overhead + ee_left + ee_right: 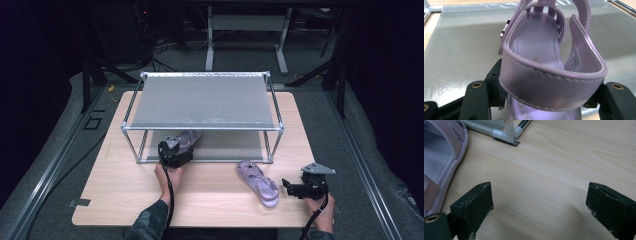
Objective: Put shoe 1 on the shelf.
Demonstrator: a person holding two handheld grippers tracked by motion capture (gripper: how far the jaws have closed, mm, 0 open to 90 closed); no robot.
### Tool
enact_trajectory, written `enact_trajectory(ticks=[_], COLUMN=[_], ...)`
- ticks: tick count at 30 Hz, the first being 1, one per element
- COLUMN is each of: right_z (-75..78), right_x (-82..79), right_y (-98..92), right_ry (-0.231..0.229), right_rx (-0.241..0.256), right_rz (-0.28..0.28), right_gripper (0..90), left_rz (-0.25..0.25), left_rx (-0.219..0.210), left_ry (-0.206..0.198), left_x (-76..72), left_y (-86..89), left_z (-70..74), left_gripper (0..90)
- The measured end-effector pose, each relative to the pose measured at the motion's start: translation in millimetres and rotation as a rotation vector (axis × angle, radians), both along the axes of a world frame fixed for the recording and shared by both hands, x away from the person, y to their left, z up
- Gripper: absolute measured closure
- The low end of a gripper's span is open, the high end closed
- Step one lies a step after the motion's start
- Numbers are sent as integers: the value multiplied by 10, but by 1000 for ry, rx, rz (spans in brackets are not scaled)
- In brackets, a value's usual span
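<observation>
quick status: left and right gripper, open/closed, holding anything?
Left gripper: closed on the heel strap of a purple sandal, at the rack's lower shelf.
Right gripper: open, holding nothing, above the table beside the second sandal.

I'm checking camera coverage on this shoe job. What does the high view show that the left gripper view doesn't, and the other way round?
The high view alone takes in the whole two-tier rack, the wooden table, the second sandal lying on it, and the open right gripper beside that sandal. The left gripper view alone shows the held sandal's size label and stitching, with the jaws clamped on its heel strap. Both show that purple sandal in the left gripper over the grey lower shelf.
</observation>
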State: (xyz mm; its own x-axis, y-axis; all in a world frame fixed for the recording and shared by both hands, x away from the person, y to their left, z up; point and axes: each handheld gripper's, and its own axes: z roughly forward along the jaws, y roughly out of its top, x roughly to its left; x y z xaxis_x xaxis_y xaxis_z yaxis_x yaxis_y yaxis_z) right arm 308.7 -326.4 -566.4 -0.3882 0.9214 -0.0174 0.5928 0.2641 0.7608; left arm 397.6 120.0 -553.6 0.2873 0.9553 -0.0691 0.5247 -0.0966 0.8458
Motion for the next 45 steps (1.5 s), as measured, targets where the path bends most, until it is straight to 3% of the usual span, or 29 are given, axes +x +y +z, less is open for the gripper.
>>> enact_trajectory(ticks=[6, 8, 9, 13, 17, 20, 24, 25, 27, 28, 31, 37, 45], right_z=[-1, -1, 6, 1, 2, 2, 6, 7, 0, 1, 1, 0, 0], right_x=[0, -1, -4, -2, -4, -4, -6, -6, -4, -3, -2, 1, 3], right_y=[4, 3, -2, 4, 4, 4, 1, 0, 4, 5, 4, 4, 0], right_ry=[-5, -5, 6, -1, 0, 0, 5, 7, -1, 0, 1, 2, 2], right_rx=[-6, -6, -6, -9, -9, -9, -7, -10, -8, -8, -8, -8, -1], right_rz=[-7, -5, 2, -1, -1, -1, 3, 2, 0, 1, 0, 1, 4], right_gripper=[66, 66, 66, 66, 66, 66, 66, 66, 66, 66, 66, 66, 66], left_rz=[15, 3, 7, 34, 6, -19, -28, -48, -77, -89, -58, -46, -46], left_rx=[4, 7, 27, 44, 45, 15, 13, 2, 23, 28, 30, 1, -50], left_ry=[13, 40, 61, 63, 93, 115, 63, 49, 31, 31, 30, 30, 55], left_x=[111, 160, 188, 269, 295, 279, 152, 122, 56, 42, -9, -5, 68], left_y=[-62, -63, -66, -130, -138, -99, -62, -50, -5, 8, 10, 4, -118], left_z=[-27, -46, -61, -105, -122, -131, -26, 0, 61, 71, 64, 58, 52], left_gripper=[370, 370, 370, 368, 358, 321, 261, 255, 254, 269, 335, 426, 466])
